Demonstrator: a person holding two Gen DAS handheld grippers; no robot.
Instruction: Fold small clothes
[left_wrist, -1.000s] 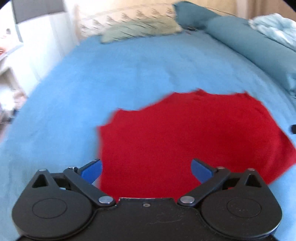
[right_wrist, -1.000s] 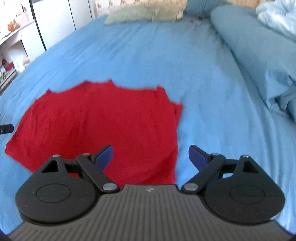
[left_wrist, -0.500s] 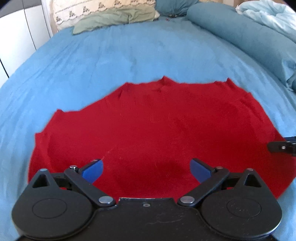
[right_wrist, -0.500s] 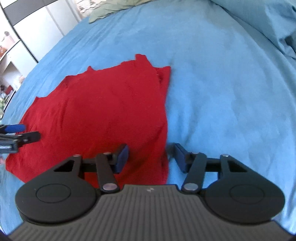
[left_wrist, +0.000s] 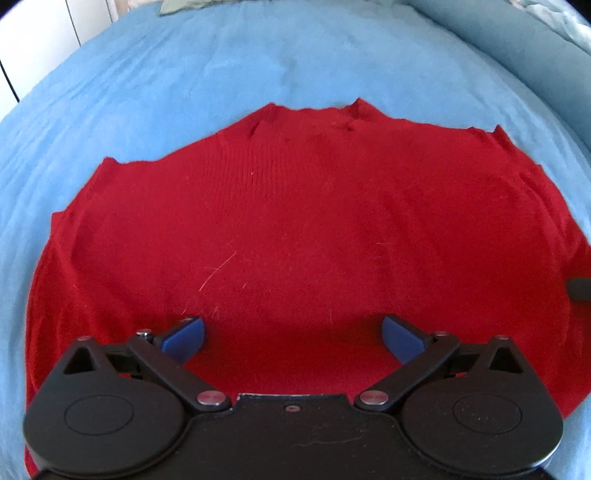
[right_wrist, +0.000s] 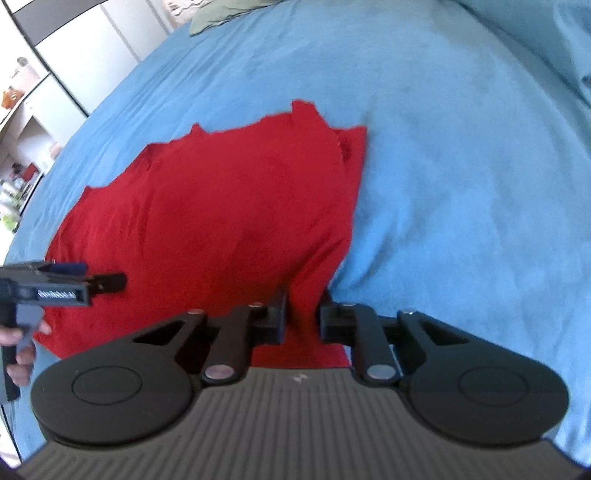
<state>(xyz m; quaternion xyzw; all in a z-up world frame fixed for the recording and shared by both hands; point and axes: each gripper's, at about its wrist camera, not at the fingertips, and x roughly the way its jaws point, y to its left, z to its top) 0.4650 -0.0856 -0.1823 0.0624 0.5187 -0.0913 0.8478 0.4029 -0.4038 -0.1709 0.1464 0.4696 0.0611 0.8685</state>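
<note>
A red knit garment (left_wrist: 295, 229) lies spread flat on the blue bed sheet (left_wrist: 184, 62). My left gripper (left_wrist: 293, 338) is open, low over the garment's near edge, with nothing between its blue fingertips (left_wrist: 184, 334). In the right wrist view the garment (right_wrist: 221, 206) fills the middle left. My right gripper (right_wrist: 303, 317) is shut on the garment's near right edge, and the cloth bunches up between its jaws. The left gripper (right_wrist: 107, 280) also shows at the far left of that view, over the garment's left side.
A blue bolster and duvet (left_wrist: 517, 48) lie along the bed's right side. A green pillow (right_wrist: 225, 11) sits at the far end. White cupboards and shelves (right_wrist: 33, 103) stand to the left of the bed. A hand (right_wrist: 18, 354) holds the left gripper's handle.
My left gripper moved right and down, close over the garment's near edge, staying open. My right gripper came down onto the right edge and closed on it.
</note>
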